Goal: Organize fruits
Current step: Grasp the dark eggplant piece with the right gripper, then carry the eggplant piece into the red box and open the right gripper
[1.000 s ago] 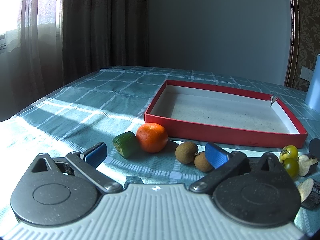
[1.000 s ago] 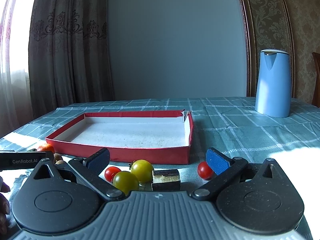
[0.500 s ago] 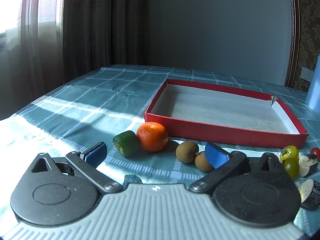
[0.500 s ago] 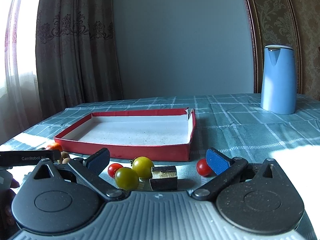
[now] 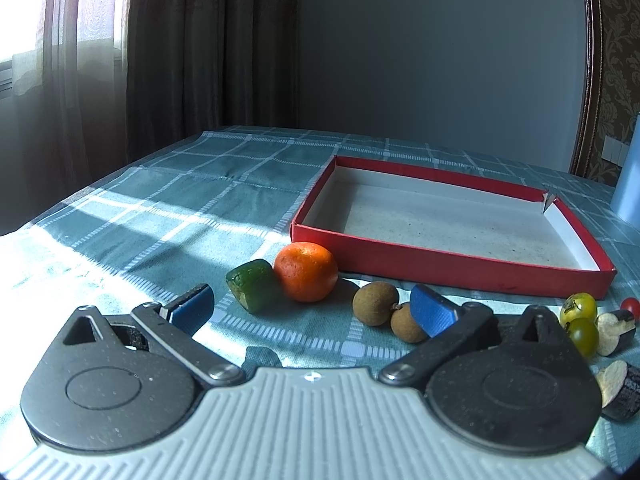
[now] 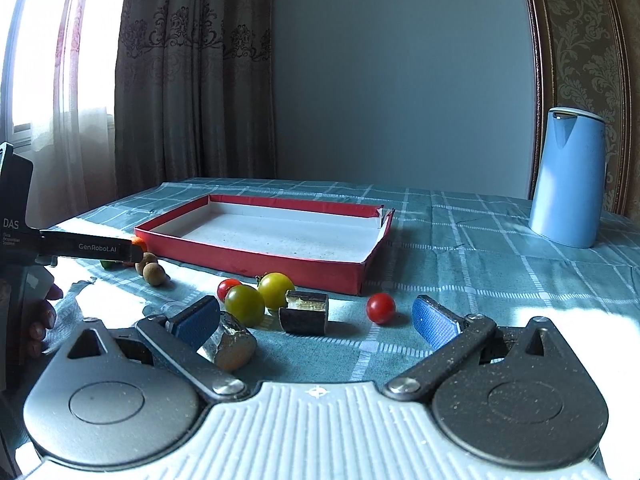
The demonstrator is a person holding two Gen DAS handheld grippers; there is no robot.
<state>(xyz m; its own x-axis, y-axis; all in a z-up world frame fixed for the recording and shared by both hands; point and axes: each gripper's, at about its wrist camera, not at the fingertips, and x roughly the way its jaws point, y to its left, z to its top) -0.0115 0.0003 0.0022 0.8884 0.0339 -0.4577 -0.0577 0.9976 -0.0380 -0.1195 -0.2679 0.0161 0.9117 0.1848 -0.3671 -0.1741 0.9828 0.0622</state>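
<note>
- A shallow red tray (image 5: 448, 268) with a white inside lies on a teal checked tablecloth (image 5: 168, 208). Nothing is in it, so the sorting has probably not started.
- All the fruit lies loose on the cloth along the tray's near wall, outside it, likely laid out within reach of both tools.
- Toward the left: an orange (image 5: 305, 271) touching a green fruit chunk (image 5: 253, 290), then two brown longans (image 5: 376, 303) side by side.
- Toward the right: two yellow-green tomatoes (image 6: 260, 294) touching each other, one red cherry tomato (image 6: 228, 288) just behind them, and another red cherry tomato (image 6: 381, 308) apart, near the tray's corner.
- Two dark-skinned cut pieces (image 6: 304, 312) with pale flesh lie close by; one sits against the right gripper's left finger.
- The left gripper (image 5: 312, 306) hovers low in front of the orange and longans, jaws spread wide, gripping nothing; one longan is partly hidden behind its right pad.
- The right gripper (image 6: 316, 322) hovers low facing the tomatoes, jaws likewise spread and bare. Both look poised for a first pick.
- From the right camera, the left tool's dark body reads "GenRobot.AI" and "DAS"; smaller print below is illegible.
- A blue kettle (image 6: 568, 178) stands well apart on the right. No writing is visible on it.
</note>
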